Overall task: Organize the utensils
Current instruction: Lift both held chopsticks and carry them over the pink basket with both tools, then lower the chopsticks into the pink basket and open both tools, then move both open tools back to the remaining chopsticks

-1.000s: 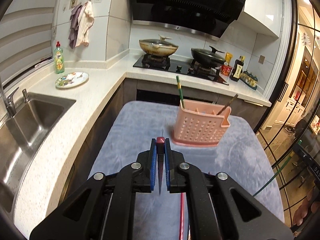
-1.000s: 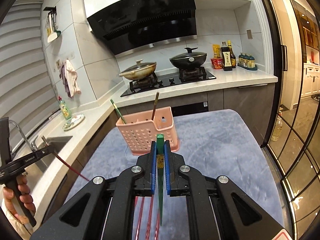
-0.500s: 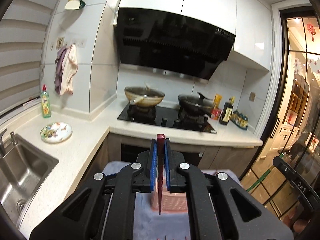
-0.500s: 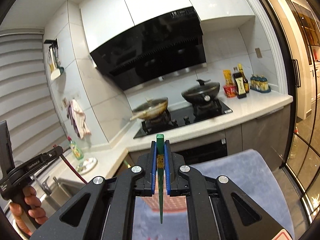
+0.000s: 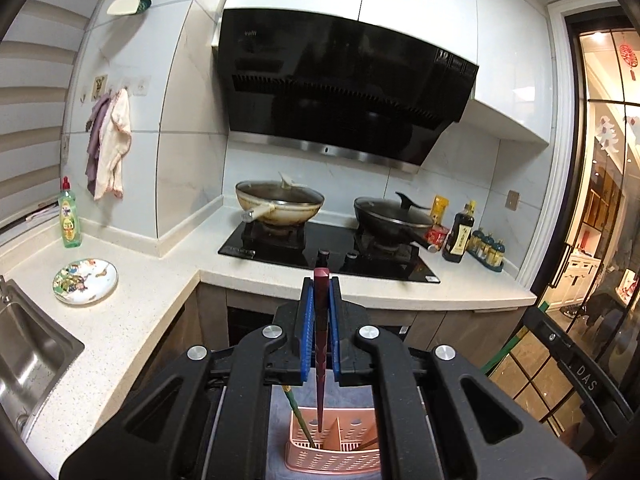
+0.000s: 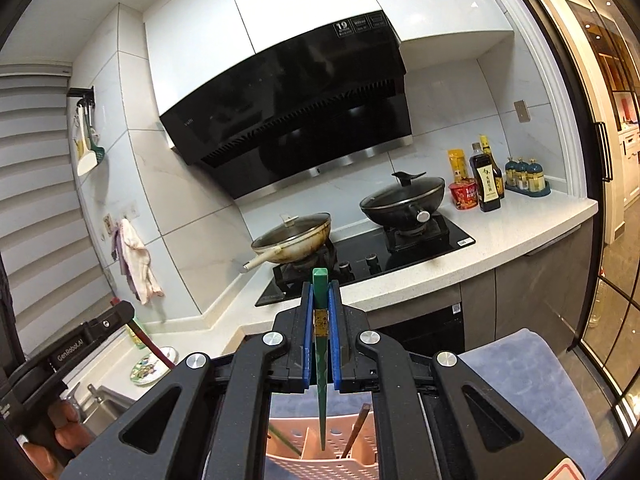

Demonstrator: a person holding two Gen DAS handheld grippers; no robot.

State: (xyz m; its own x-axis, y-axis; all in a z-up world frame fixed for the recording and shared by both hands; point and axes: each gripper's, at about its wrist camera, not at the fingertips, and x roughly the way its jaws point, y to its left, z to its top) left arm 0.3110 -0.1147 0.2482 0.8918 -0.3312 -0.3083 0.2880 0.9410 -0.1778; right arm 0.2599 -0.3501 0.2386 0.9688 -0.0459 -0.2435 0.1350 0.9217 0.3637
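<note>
Both jaws are clenched, each on one chopstick held upright, tip down, so each can drop straight into the holder below.

Beyond my jaws runs the kitchen counter [image 5: 132, 344], with two lidded woks on the hob well ahead of the fingertips; none of it matters to the job, and I hold clear above it.

Beneath and just ahead of the jaws, on a blue-grey cloth [image 6: 532, 376], stands the pink utensil basket [image 5: 332, 456], the task's destination. It is perforated and split by a divider, which is why I judge each stick has to be lined up over a chosen compartment before letting go.

My left gripper [image 5: 320, 300] pinches the dark red chopstick [image 5: 320, 360] between its blue pads, the point hanging just over the basket's left-hand compartment, beside a green chopstick [image 5: 298, 416] already leaning there.

My right gripper [image 6: 320, 296] grips another green chopstick [image 6: 321, 364] the same way, its tip over the middle of the basket [image 6: 316, 448], left of a brown stick [image 6: 356, 428] that leans in the right-hand section. Whether either tip is already inside the rim I cannot tell.

The pairing looks unfinished: I judge the next step is to lower and release, keeping each stick vertical so it does not catch the divider.
</note>
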